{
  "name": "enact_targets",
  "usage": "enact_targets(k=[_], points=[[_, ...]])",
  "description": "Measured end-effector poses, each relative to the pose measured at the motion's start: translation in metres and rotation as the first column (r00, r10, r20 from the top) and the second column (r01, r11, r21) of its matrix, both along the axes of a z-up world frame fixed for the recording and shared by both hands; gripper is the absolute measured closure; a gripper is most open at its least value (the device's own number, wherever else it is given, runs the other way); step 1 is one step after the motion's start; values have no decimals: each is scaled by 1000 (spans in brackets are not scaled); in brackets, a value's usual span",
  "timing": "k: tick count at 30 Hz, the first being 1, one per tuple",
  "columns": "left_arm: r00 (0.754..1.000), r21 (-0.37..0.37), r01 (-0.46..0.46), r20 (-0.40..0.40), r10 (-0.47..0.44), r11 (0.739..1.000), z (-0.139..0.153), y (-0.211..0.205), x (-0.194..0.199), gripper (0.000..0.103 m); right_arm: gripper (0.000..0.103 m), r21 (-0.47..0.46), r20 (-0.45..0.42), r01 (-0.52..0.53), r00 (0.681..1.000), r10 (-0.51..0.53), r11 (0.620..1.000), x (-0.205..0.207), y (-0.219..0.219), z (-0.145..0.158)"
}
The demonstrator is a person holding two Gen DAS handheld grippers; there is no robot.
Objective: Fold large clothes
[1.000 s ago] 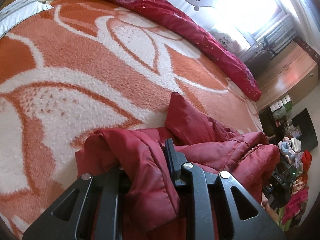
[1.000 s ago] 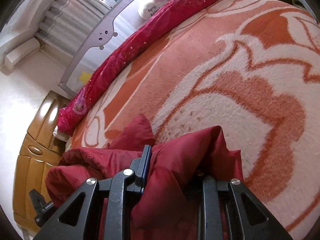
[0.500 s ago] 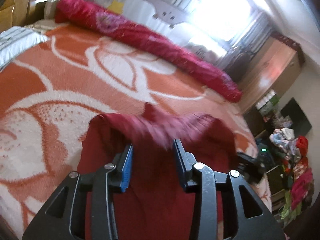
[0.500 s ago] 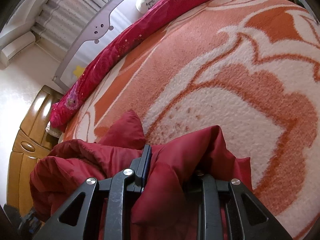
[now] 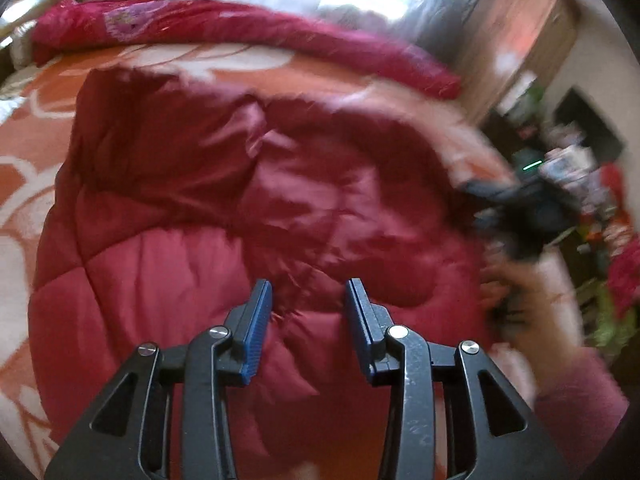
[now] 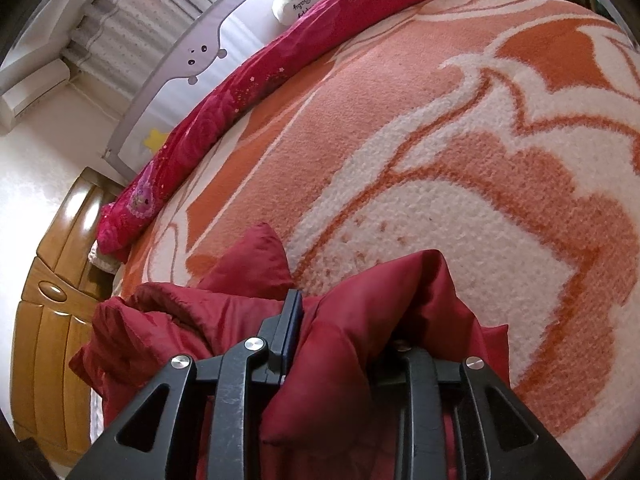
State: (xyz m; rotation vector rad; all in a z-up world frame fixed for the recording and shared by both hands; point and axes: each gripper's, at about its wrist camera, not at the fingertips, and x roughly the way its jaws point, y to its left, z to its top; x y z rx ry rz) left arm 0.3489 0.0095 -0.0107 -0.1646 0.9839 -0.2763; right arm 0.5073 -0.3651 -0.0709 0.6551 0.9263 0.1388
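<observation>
A dark red padded jacket [image 5: 248,216] lies spread on the bed, filling the blurred left wrist view. My left gripper [image 5: 308,292] hovers just above it, open, its blue pads [image 5: 256,328] bare with nothing between them. At the jacket's right edge, blurred, is my right gripper [image 5: 516,216], held by a hand [image 5: 520,292] in a pink sleeve. In the right wrist view, my right gripper [image 6: 344,320] is shut on a bunched fold of the jacket [image 6: 192,320], and its jaws are opening. The fold hides its right finger.
An orange-and-white fleece blanket [image 6: 440,160] covers the bed. A rolled magenta quilt [image 6: 256,80] runs along the far side, with a grey bed rail [image 6: 192,52] behind it. A wooden headboard [image 6: 52,320] stands at the left, and a wardrobe [image 5: 516,40] and floor clutter [image 5: 580,168] are beyond the bed.
My left gripper let go of the jacket fold, opened, and swung across while rolling; the jacket now lies spread under it. My right gripper stayed in place with its fold.
</observation>
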Motion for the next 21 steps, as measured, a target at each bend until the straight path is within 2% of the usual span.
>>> enact_targets(k=[1, 4, 8, 9, 10, 12, 14, 17, 19, 21], points=[[1000, 26, -10, -11, 10, 1000, -8, -1, 6, 67, 71, 9, 8, -2, 1000, 2, 1000, -1, -1, 4], [999, 43, -41, -22, 42, 998, -19, 4, 20, 67, 64, 56, 43, -4, 999, 1, 998, -8, -6, 23], [998, 67, -61, -23, 63, 996, -24, 3, 30, 67, 46, 85, 129, -8, 992, -3, 996, -31, -15, 61], [998, 79, -64, -18, 66, 995, -24, 1, 32, 67, 38, 83, 159, -6, 987, -7, 997, -40, -17, 72], [998, 88, -66, -14, 68, 994, -25, -1, 32, 67, 33, 74, 193, -6, 981, -9, 997, -52, -18, 83], [997, 92, -72, -10, 73, 993, -27, -1, 34, 67, 31, 33, 256, -16, 967, 7, 999, -70, -14, 102], [996, 90, -83, -13, 84, 993, -30, -1, 37, 67, 29, -42, 281, -56, 957, 65, 998, -82, 1, 114], [995, 86, -97, -22, 99, 992, -32, 1, 38, 67, 29, -171, 219, -177, 952, 213, 969, -81, 40, 107], [994, 86, -102, -31, 105, 991, -32, 1, 41, 67, 29, -263, 158, -250, 942, 297, 932, -74, 66, 94], [994, 79, -101, -42, 104, 992, -29, 6, 48, 67, 30, -339, 56, -308, 936, 346, 889, -60, 88, 71]])
